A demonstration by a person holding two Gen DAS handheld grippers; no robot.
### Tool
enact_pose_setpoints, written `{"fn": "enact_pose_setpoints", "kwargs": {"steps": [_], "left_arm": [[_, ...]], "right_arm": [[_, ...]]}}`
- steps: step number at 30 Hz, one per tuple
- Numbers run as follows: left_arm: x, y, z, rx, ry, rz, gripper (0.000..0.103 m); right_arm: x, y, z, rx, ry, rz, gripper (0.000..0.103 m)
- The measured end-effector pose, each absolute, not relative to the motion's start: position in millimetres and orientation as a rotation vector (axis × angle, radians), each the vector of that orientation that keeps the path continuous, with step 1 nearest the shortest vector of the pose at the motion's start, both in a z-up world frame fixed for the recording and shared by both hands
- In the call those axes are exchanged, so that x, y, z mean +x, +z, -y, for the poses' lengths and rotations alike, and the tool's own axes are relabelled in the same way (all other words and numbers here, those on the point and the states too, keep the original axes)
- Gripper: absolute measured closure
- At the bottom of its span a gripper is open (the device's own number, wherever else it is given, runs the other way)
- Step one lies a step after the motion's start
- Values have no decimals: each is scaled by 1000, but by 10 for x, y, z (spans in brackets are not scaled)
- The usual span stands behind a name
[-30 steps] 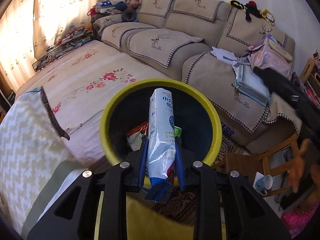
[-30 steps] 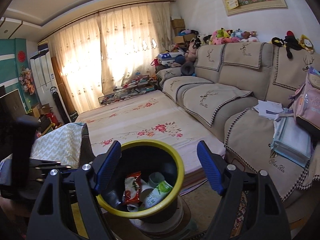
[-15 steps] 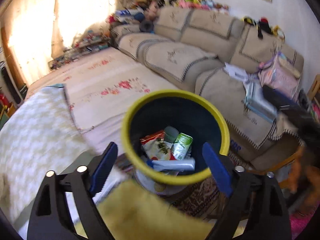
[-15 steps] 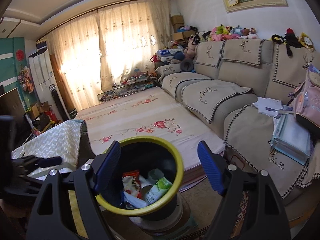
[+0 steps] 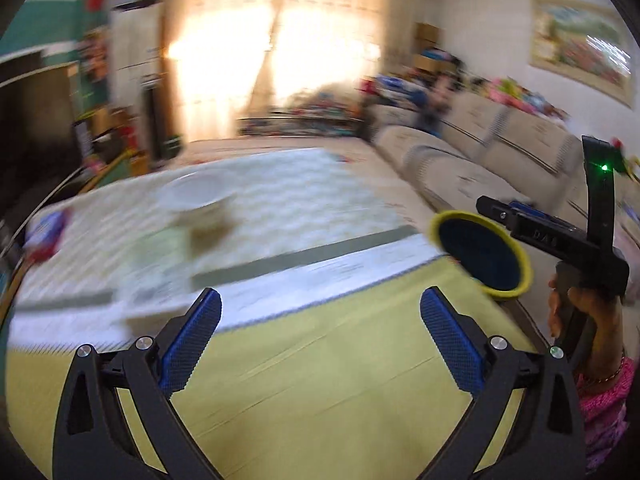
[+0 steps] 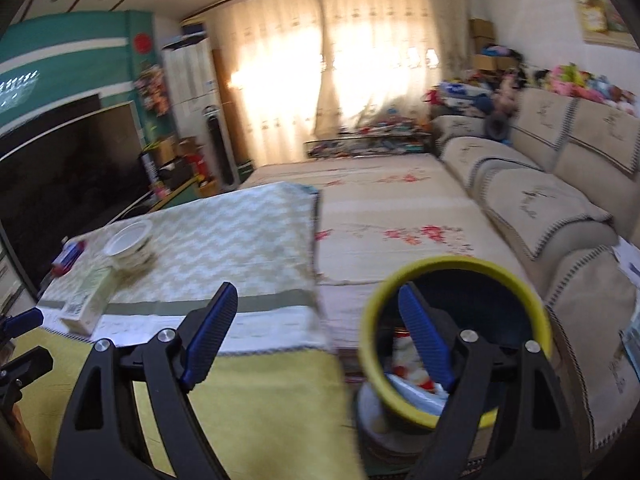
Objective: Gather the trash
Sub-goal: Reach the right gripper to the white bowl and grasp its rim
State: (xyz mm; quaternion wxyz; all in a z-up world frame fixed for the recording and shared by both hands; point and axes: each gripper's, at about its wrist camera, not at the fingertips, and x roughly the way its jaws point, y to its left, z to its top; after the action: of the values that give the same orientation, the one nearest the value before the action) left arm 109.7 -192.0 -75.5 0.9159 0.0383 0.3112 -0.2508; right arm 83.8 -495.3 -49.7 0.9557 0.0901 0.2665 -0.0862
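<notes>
The yellow-rimmed dark bin stands on the floor beside the table, with a red and white wrapper and other trash inside. My right gripper hangs over the table edge just left of the bin, its jaws opening with nothing between them. My left gripper is over the yellow tablecloth, its jaws opening wide and empty. The left wrist view is blurred; there the bin sits far right, with the right gripper above it in a hand. A pale carton and a red and blue wrapper lie on the table.
A white bowl stands on the chevron cloth near the carton. A flowered bed cover and a beige sofa lie behind and to the right. A dark television stands at the left.
The left gripper let the white and blue packet drop into the bin, opened wide and swung left over the table. The right gripper also swung left, so the bin now sits on its right.
</notes>
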Motion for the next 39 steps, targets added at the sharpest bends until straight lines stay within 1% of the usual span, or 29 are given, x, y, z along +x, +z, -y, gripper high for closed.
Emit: {"fn": "enact_pose_setpoints", "kwargs": {"steps": [6, 12, 16, 19, 28, 35, 36, 37, 38, 39], "left_arm": [[1033, -820, 1050, 5, -343, -637, 5], [1022, -886, 660, -52, -302, -638, 5], [995, -878, 681, -64, -313, -639, 5], [967, -872, 666, -64, -319, -638, 5], [958, -954, 706, -76, -334, -662, 5], [973, -996, 758, -76, -342, -673, 5], [979, -1008, 766, -79, -344, -678, 5], [985, -1017, 770, -81, -345, -682, 5], [990, -1021, 771, -83, -346, -684, 5], [989, -1025, 776, -83, -347, -685, 5]], "right_arm": [[1349, -364, 4154, 83, 46, -583, 24], [1868, -239, 3434, 14, 205, -592, 15], [2179, -327, 3091, -45, 210, -621, 12], [2433, -455, 2973, -34, 199, -682, 12], [2925, -687, 2844, -11, 137, -761, 10], [3073, -613, 3070, 91, 78, -771, 10], [3114, -622, 3104, 94, 66, -788, 10], [3154, -639, 3122, 87, 53, -807, 15], [3182, -660, 3121, 80, 46, -822, 25], [3213, -689, 3125, 79, 45, -840, 30]]}}
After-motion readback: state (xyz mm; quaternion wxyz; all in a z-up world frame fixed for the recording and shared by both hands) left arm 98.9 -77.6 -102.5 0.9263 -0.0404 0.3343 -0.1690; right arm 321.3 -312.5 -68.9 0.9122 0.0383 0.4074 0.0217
